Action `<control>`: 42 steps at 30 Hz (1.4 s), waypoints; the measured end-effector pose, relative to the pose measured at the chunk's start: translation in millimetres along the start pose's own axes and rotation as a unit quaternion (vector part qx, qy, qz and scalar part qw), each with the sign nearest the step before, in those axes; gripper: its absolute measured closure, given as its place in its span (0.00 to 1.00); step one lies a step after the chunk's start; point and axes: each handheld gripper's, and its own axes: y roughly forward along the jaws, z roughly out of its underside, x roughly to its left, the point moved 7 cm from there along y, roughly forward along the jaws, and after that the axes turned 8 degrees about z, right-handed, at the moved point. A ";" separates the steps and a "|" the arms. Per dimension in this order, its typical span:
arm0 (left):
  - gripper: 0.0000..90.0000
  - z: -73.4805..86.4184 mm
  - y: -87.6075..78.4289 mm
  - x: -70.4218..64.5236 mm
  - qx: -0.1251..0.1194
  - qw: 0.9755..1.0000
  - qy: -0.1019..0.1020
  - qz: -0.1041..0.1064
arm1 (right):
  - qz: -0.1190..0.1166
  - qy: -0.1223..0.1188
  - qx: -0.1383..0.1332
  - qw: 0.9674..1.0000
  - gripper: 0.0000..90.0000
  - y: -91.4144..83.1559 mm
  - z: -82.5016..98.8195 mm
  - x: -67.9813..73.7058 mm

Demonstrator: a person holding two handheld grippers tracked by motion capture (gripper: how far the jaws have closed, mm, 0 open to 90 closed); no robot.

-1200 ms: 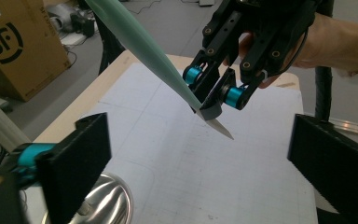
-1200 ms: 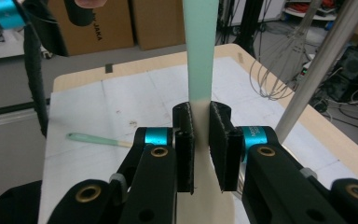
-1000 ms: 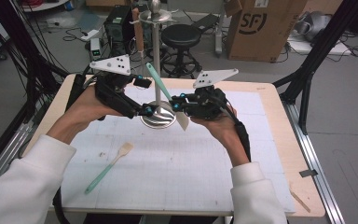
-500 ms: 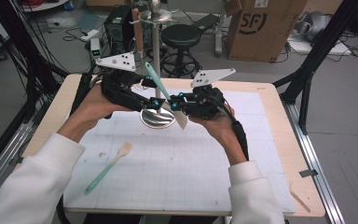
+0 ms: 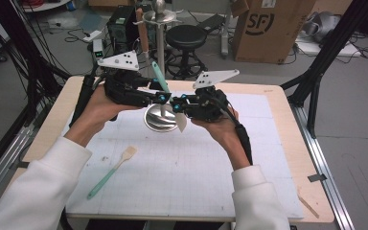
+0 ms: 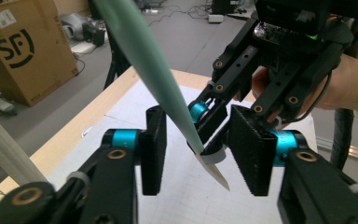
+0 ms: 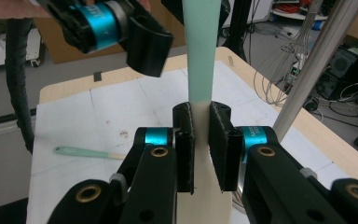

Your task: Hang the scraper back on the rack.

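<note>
The right hand-held gripper [image 7: 200,140] pinches the mint-handled spatula [image 7: 200,51] where handle meets cream blade, holding it above the tabletop [image 5: 268,158] by the steel stand base [image 5: 155,120]. The left hand-held gripper [image 6: 196,154], jaws just closing, straddles the handle without touching
</note>
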 end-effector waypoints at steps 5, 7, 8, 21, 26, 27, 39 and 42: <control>0.74 0.1 -0.1 2.2 0.001 1.000 -0.004 -0.012 | -0.002 0.000 0.001 1.000 0.89 1.4 -1.0 1.8; 0.78 -0.1 -0.5 2.9 0.002 1.000 -0.004 -0.018 | -0.001 -0.002 -0.001 1.000 0.89 1.9 -1.7 2.1; 0.79 -0.4 -0.3 2.8 0.000 1.000 -0.007 -0.019 | -0.003 -0.001 -0.002 1.000 0.89 2.0 -2.0 2.3; 0.93 0.0 0.0 -0.5 -0.004 0.999 -0.025 0.026 | -0.012 -0.009 -0.002 1.000 0.89 6.1 -1.9 7.6; 0.93 1.5 -2.1 -2.3 0.008 0.999 -0.009 0.038 | -0.038 -0.011 -0.004 0.999 0.82 4.0 1.1 10.0; 0.93 2.0 -3.1 -1.8 0.012 0.999 -0.008 0.039 | -0.047 -0.011 -0.007 0.999 0.75 3.5 2.1 10.1; 0.93 4.3 -16.5 8.5 0.042 0.998 -0.004 0.038 | -0.079 0.029 0.010 0.996 0.00 -15.1 44.0 0.2; 0.93 1.7 -21.2 11.1 0.046 0.998 0.000 0.040 | -0.072 0.028 0.007 0.997 0.00 -23.6 53.0 -4.8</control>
